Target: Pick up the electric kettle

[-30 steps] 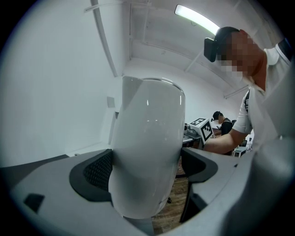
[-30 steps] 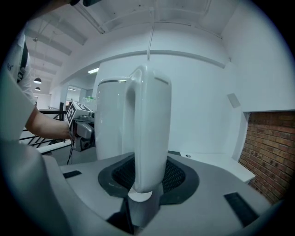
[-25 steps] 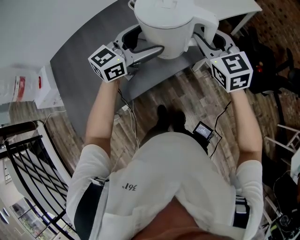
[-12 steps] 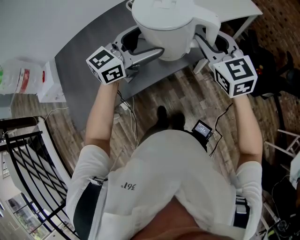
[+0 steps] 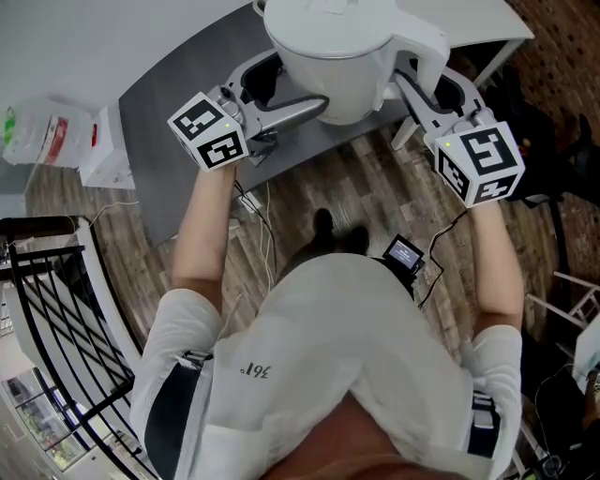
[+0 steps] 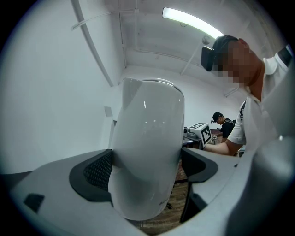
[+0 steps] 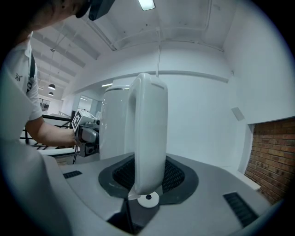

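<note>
The white electric kettle (image 5: 328,52) hangs in the air above the grey table (image 5: 164,122), carried between both grippers. My left gripper (image 5: 281,94) is shut on the kettle's rounded front side (image 6: 147,152), with a black pad (image 6: 94,173) pressed against each flank. My right gripper (image 5: 424,82) is shut on the kettle's upright white handle (image 7: 150,138), which stands between its ribbed pads (image 7: 173,175). The kettle's body (image 7: 115,124) shows behind the handle. The kettle's underside is hidden in the head view.
A white table (image 5: 487,28) stands at the top right. A white bag and box (image 5: 66,145) sit on the wooden floor at left beside a black railing (image 5: 56,309). A small screen device (image 5: 405,253) and cables lie by the person's feet. Another person (image 6: 223,126) works farther off.
Both grippers and the kettle have risen a little together and shifted slightly across the table. Both grips are unchanged.
</note>
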{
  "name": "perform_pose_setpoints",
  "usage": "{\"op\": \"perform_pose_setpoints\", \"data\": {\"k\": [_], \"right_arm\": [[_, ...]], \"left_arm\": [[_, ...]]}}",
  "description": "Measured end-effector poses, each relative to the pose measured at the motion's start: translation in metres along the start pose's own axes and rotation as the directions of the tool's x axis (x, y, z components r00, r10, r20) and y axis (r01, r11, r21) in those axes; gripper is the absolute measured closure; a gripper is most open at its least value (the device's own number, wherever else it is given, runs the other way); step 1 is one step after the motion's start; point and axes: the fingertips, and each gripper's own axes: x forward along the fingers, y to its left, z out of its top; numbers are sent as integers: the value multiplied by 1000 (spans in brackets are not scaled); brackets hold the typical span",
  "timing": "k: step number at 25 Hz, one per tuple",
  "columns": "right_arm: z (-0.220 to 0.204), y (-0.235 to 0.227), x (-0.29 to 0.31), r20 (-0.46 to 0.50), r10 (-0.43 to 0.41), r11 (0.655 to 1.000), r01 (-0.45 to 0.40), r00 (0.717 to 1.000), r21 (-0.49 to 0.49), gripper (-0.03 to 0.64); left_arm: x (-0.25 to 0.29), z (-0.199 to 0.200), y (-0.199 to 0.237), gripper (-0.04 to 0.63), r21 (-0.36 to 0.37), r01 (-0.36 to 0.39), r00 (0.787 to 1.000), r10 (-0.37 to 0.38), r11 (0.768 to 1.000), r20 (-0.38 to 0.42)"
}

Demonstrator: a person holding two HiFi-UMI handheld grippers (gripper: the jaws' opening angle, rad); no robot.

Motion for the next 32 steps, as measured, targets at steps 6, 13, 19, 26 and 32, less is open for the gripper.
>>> {"op": "perform_pose_setpoints", "data": {"k": [6,13,19,26,32], "right_arm": [[7,5,-20,27,19,1000,-19,999,-4,500],[13,10,-25,54,54,999,-54,997,-1,500],[18,21,-33,77,69,998,-69,995,-3,502],[22,33,-34,76,56,998,-56,996,-1,502],[28,53,-32,72,38,999,-38,997,6,502]], "left_arm": [[0,4,-21,133,-1,-8,1000,8,1000,27],[-5,9,-28,133,-1,-35,999,35,999,37],[-15,12,-40,133,9,-44,998,44,999,37],[-26,14,-42,133,8,-28,999,27,1000,44],[-44,17,-43,133,9,1,999,-2,1000,43]]}}
